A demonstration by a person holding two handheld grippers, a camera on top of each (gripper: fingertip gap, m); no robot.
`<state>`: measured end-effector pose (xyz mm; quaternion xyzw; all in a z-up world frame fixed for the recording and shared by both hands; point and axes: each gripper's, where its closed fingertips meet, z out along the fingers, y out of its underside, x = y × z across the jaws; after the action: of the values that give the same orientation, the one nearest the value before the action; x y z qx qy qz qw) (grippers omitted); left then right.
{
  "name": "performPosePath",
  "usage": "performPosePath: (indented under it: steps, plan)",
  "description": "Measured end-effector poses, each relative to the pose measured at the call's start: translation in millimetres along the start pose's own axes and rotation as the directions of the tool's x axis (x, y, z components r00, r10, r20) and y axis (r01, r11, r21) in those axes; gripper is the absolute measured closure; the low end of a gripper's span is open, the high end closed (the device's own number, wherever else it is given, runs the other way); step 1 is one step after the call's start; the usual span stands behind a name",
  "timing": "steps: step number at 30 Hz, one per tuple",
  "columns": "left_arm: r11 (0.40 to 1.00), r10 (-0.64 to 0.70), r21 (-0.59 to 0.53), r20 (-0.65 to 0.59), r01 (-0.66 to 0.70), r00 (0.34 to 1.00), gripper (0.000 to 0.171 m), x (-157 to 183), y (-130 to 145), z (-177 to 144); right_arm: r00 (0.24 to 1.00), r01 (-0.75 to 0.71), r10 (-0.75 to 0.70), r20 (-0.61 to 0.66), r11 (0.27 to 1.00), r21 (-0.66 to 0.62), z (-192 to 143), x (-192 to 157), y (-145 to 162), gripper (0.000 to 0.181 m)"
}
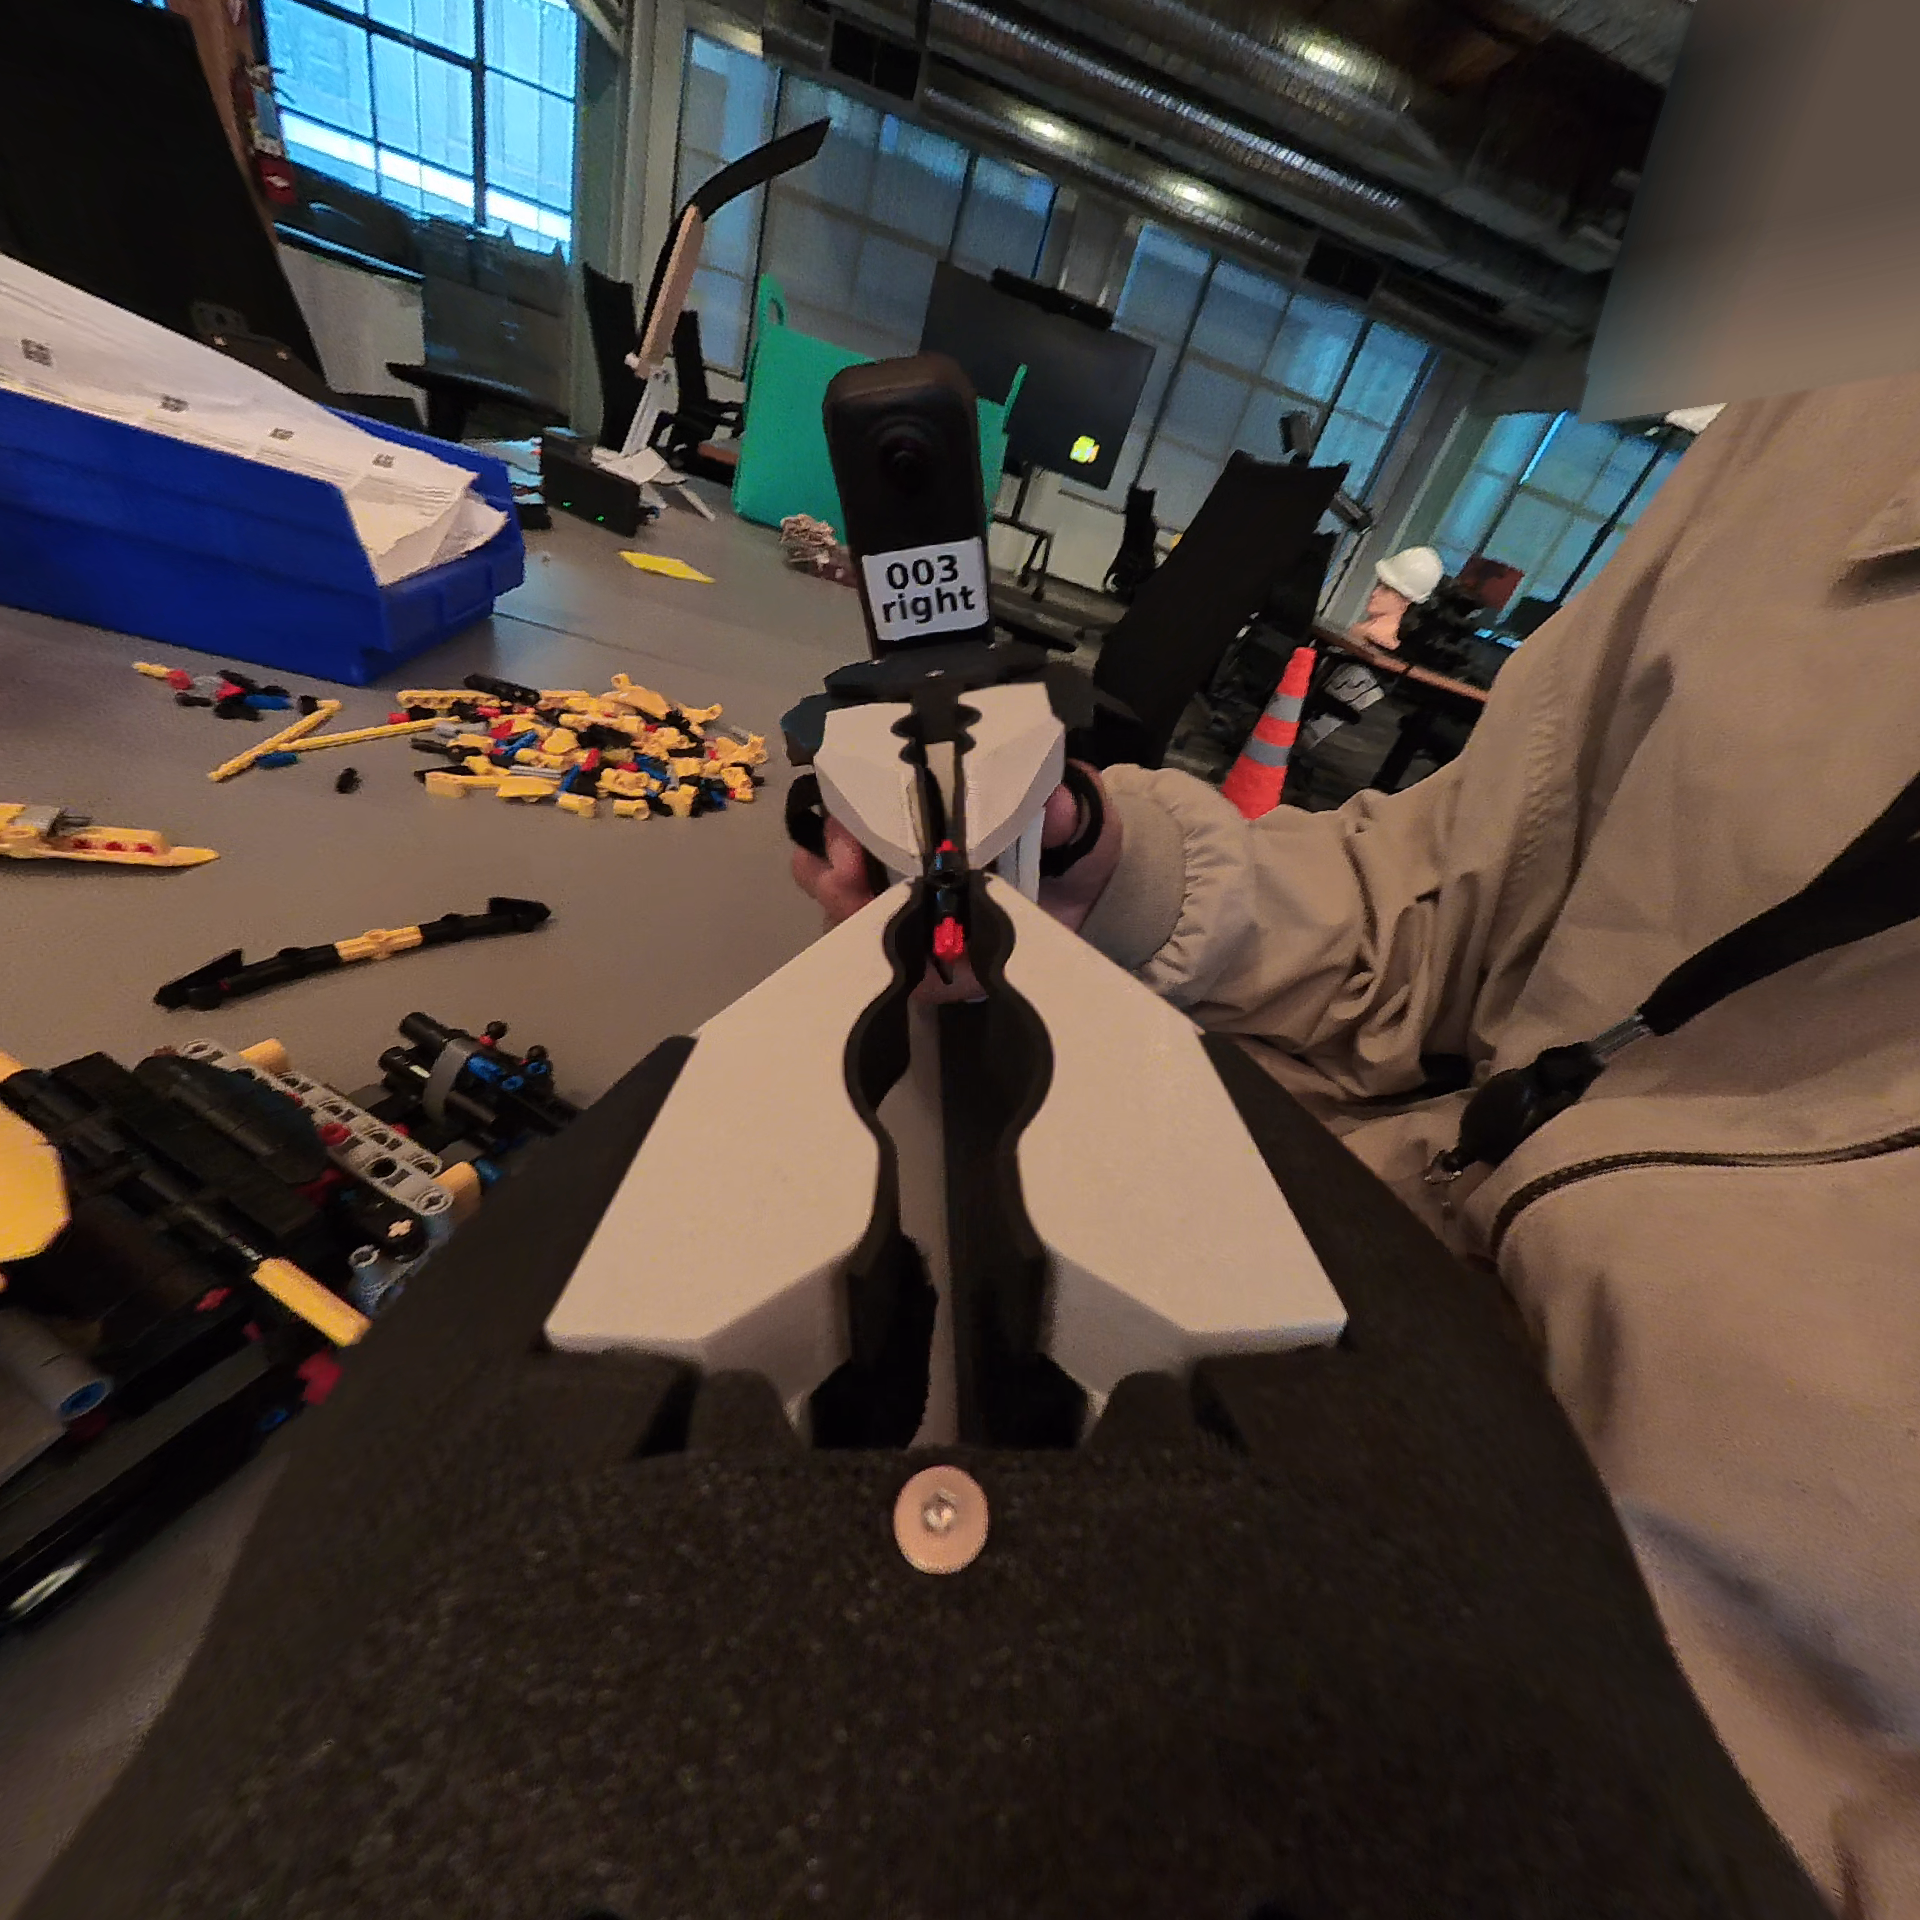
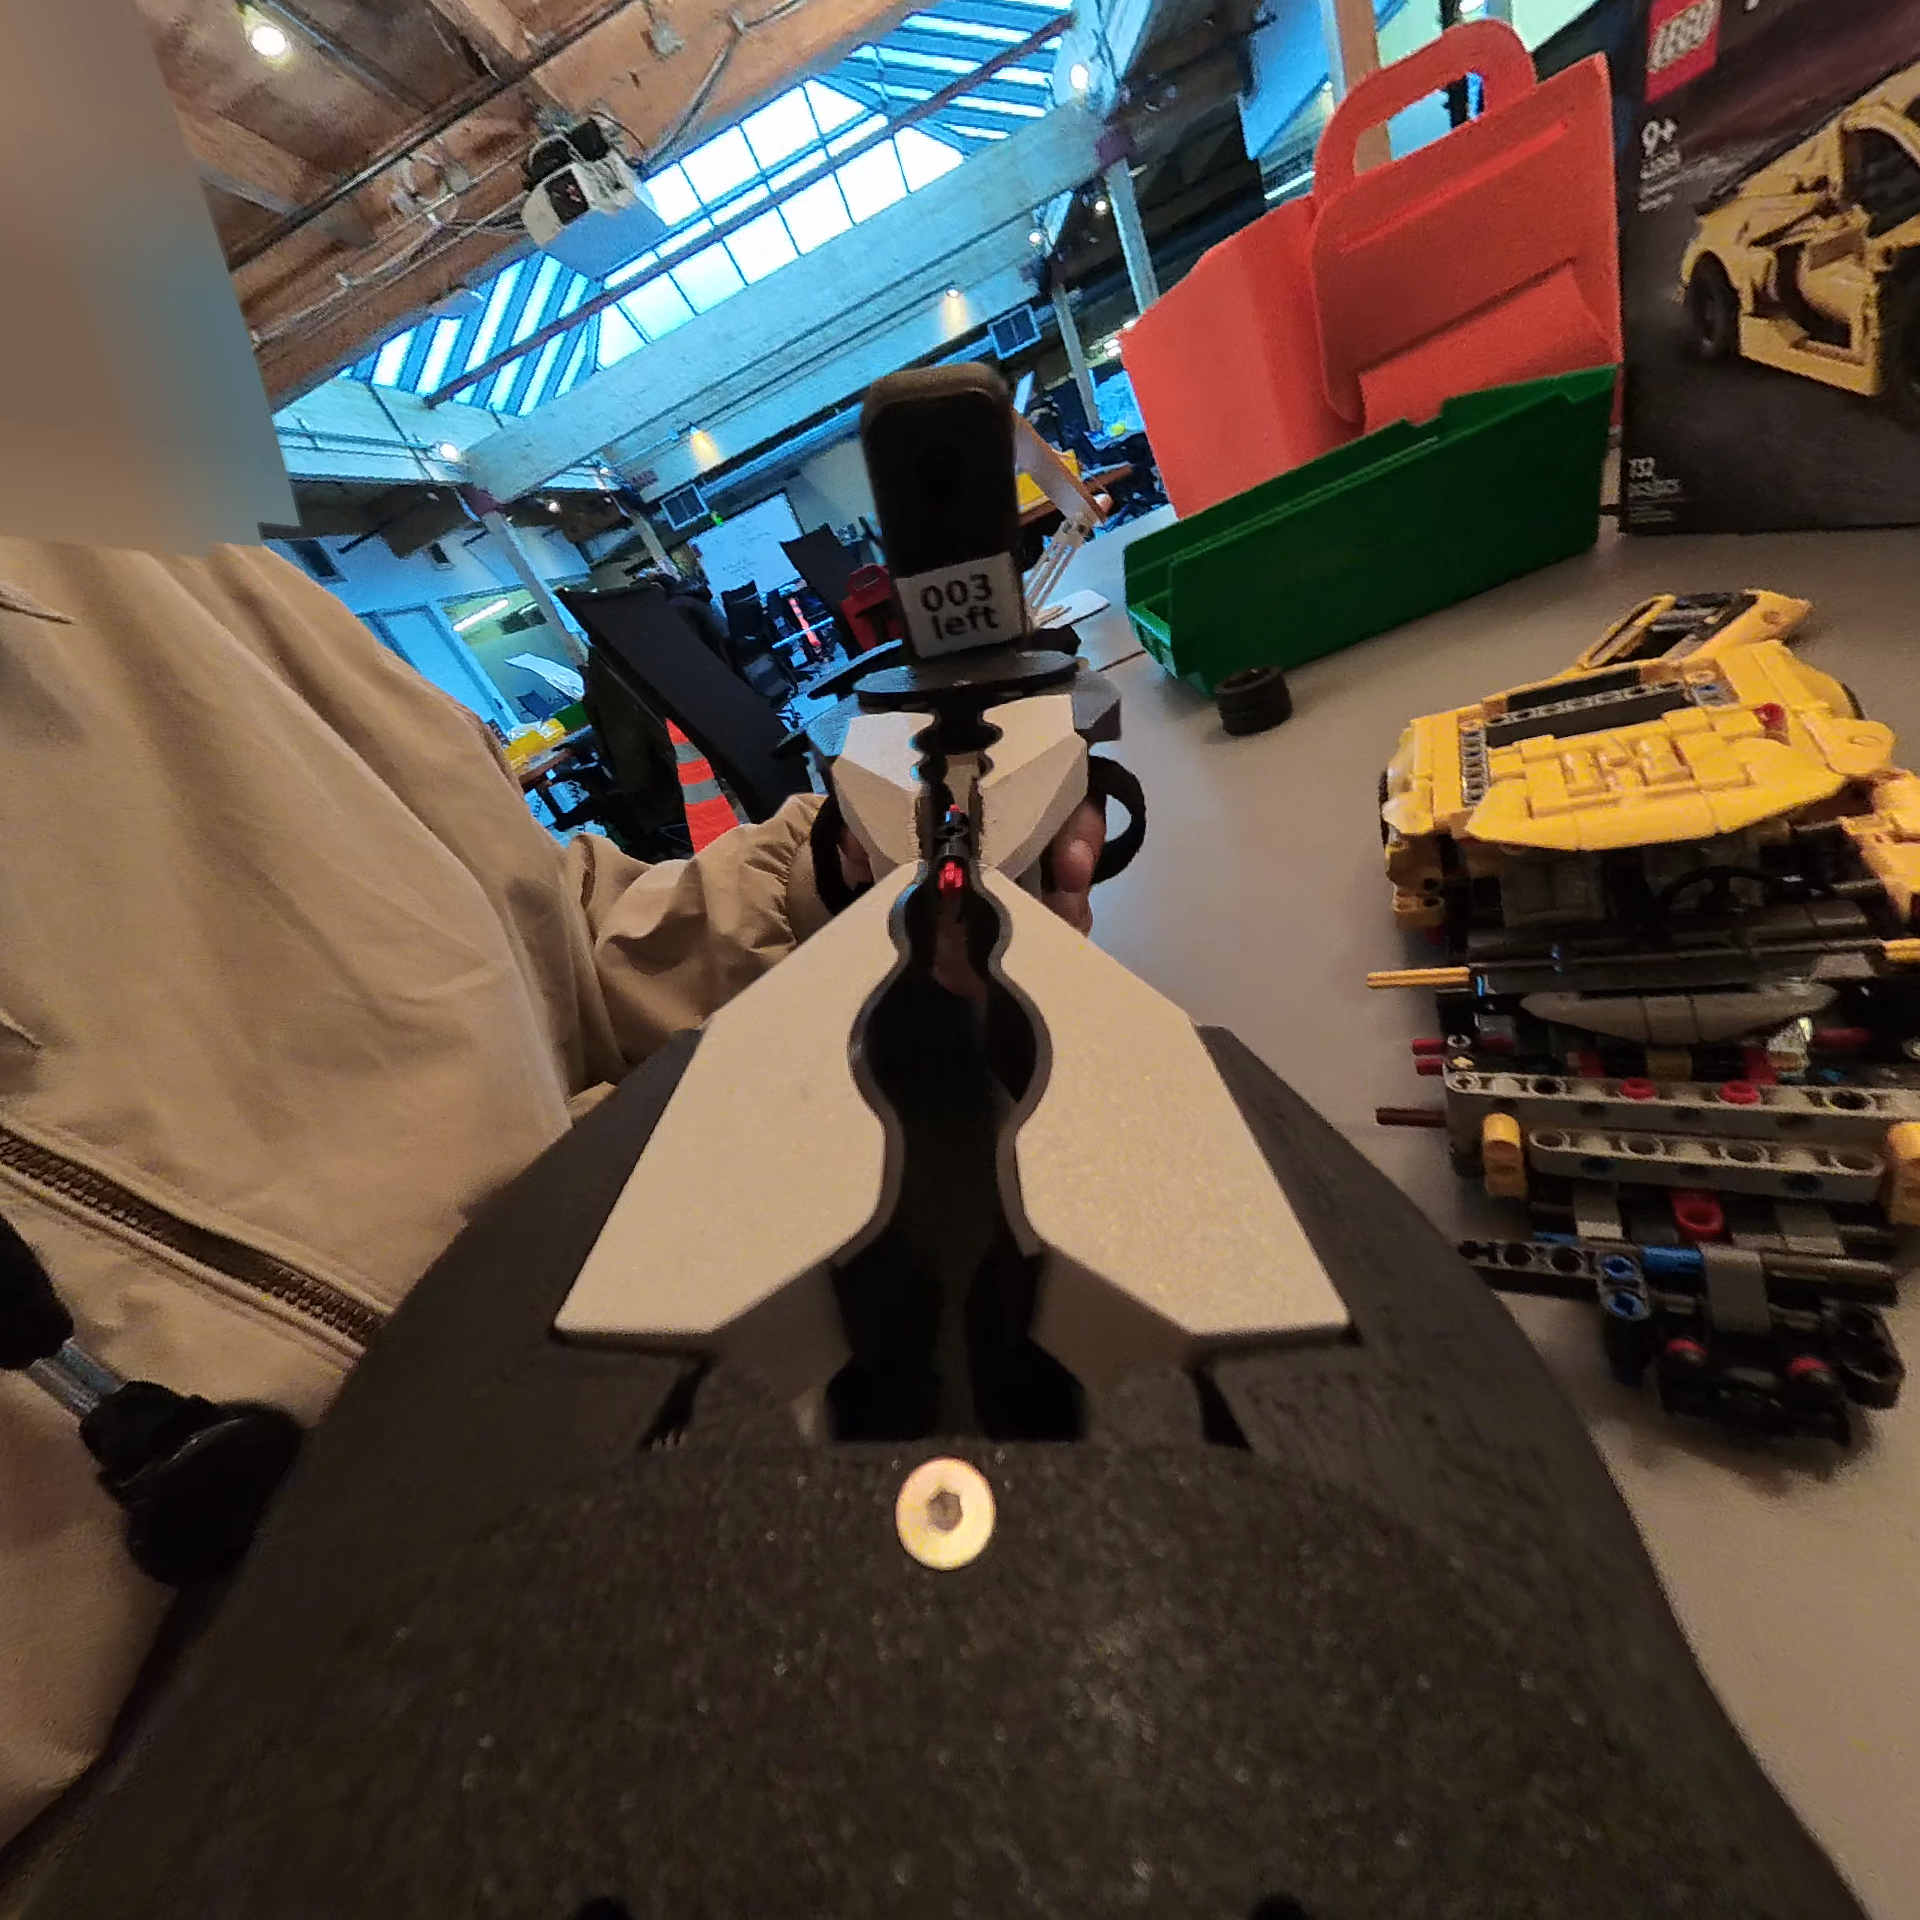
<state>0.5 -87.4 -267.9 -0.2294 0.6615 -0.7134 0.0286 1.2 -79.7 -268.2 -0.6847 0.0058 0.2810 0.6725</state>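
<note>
Blue bin, loose brick pile; green bin, perhaps unfinished yellow car

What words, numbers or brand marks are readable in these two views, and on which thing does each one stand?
I do not copy wording; these things bear it:
Left-view white label: readable.
Right-view white label: readable.
Dark box with yellow car picture: partly readable.
Printed sheets in blue bin: too small.

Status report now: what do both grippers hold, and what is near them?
Left gripper and right gripper tip to tip, both shut on one small black-and-red pin. Held above the grey table. Half-built yellow car beside them.
</note>
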Motion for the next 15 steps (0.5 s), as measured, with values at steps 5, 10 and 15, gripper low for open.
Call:
performPosePath:
  steps: [5, 10, 15]
  plan:
    - [0.999, 0.03, -0.022, 0.032, -0.029, 0.999, 0.165, -2.3, 0.8, -0.8, 0.996, 0.067, -0.069, -0.047, 0.997, -0.034, 0.1, 3.4, 1.8, 0.178]
    - [0.992, 0.111, -0.071, 0.087, -0.105, 0.99, 0.165, -5.8, 6.1, -0.9, 0.992, 0.103, -0.11, -0.067, 0.991, -0.09, -2.0, 8.0, 7.0, 0.179]
    - [0.99, 0.13, -0.065, 0.089, -0.124, 0.988, 0.165, -3.8, 4.6, -2.5, 0.99, 0.129, -0.134, -0.052, 0.987, -0.092, -2.8, 5.4, 5.3, 0.179]
